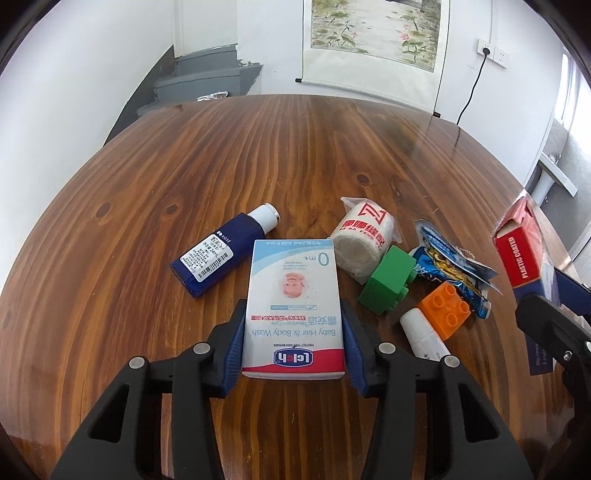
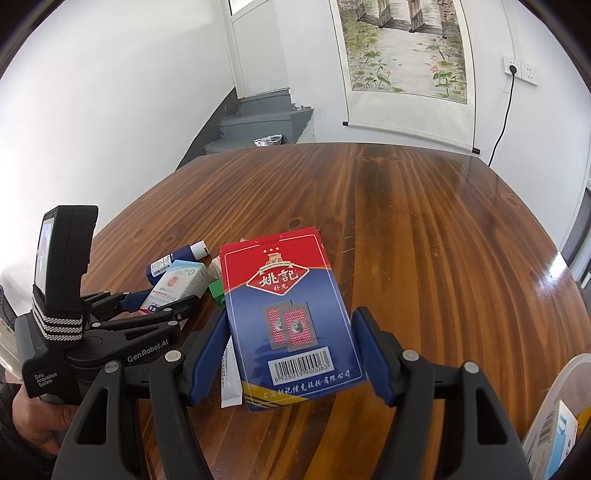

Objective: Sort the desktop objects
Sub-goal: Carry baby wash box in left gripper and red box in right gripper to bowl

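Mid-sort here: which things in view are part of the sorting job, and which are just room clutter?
Job items:
- baby wash box, between the left tool pads
- playing card box, in the right tool
- blue bottle
- bandage roll
- green block
- orange block
- blue snack packet
- white tube
- clear bin

Just lying about:
- scroll painting
- wall socket
- foil

Wooden table [image 1: 295,155]: reddish-brown with dark streaked grain. On it, a white and pale-blue wash box [image 1: 293,306] with a red band; left of the box, a navy bottle [image 1: 218,258] with a white cap; right of the box, a green block [image 1: 388,280] and an orange block [image 1: 445,310]. Card pack [image 2: 291,314]: red above, blue below.
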